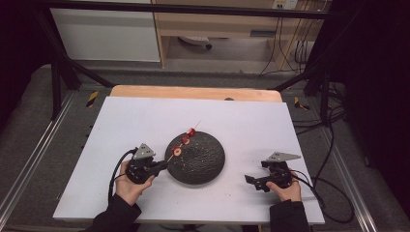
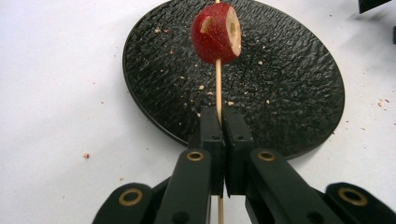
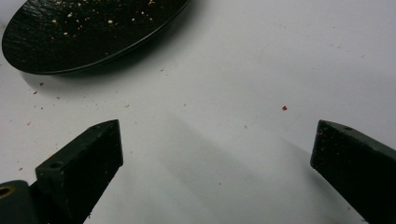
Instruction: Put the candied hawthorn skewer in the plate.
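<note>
Over black plate (image 2: 289,93), L gripper (image 2: 223,119) jaws pinch skewer (image 2: 218,84) w/ red strawberry halves; R gripper (image 3: 215,149) jaws wide, empty.

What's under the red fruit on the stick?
Under the red fruit pieces on the stick lies the black plate, sprinkled with crumbs. The left gripper pinches the stick's end. The fruit hides the bit of plate right behind it.

Laboratory recording station: a white tabletop (image 1: 145,125) stood within a black metal frame (image 1: 63,63), cables (image 1: 290,43) trailing behind.
</note>
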A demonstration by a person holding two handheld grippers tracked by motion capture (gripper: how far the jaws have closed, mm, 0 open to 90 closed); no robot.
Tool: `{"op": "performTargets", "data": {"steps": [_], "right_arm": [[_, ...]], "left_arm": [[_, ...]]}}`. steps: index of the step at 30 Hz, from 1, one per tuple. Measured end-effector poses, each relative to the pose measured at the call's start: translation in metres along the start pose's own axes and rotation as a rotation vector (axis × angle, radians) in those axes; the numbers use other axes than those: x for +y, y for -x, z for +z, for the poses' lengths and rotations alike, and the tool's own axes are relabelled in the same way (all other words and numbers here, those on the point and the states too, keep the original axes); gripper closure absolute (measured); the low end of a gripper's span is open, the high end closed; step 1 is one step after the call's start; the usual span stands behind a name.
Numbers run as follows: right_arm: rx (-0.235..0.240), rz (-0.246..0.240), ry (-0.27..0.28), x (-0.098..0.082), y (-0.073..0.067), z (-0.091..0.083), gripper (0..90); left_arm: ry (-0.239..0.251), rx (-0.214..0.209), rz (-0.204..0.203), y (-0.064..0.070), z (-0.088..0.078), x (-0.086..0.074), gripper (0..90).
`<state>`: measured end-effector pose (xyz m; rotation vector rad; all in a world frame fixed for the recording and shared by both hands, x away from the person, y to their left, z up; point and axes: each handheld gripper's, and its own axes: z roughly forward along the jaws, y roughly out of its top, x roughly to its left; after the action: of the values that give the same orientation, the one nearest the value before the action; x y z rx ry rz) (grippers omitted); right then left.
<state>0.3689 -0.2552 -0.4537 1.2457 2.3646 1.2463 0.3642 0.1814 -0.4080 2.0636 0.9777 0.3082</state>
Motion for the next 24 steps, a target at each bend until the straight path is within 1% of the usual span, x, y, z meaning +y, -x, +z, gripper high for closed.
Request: {"op": "performTargets", "data": {"steps": [4,7,8,9,11,14,19,24], "right_arm": [[-0.001,0.0,0.0,0.0,0.0,0.0,2.8],[0.001,0.002,-0.002,0.0,0.0,-0.001,2.8],[0.0,0.005,-0.001,-0.001,-0.001,-0.001,2.8],[-0.001,-0.005,0.001,-0.001,0.0,-0.001,2.8],[0.003,-0.001,0.0,-0.001,-0.001,-0.001,2.8],[0.003,-0.008,-0.002,-0.001,0.0,0.0,2.8],[0.005,-0.003,-0.003,-0.001,0.0,-0.001,2.9],[0.008,-0.003,-0.003,-0.001,0.0,-0.001,2.7]], "left_arm": [[-0.025,-0.003,-0.001,0.001,0.007,0.006,88.4],[-0.045,-0.002,0.006,0.003,0.012,0.01,88.5],[-0.06,-0.003,0.013,0.003,0.015,0.012,88.5],[-0.066,-0.001,0.013,0.004,0.016,0.013,88.4],[-0.087,0.005,0.018,0.004,0.02,0.015,88.5],[-0.103,0.005,0.019,0.005,0.024,0.017,88.4],[-0.132,0.016,0.033,0.007,0.029,0.018,88.4],[-0.163,0.013,0.037,0.009,0.034,0.019,88.5]]}}
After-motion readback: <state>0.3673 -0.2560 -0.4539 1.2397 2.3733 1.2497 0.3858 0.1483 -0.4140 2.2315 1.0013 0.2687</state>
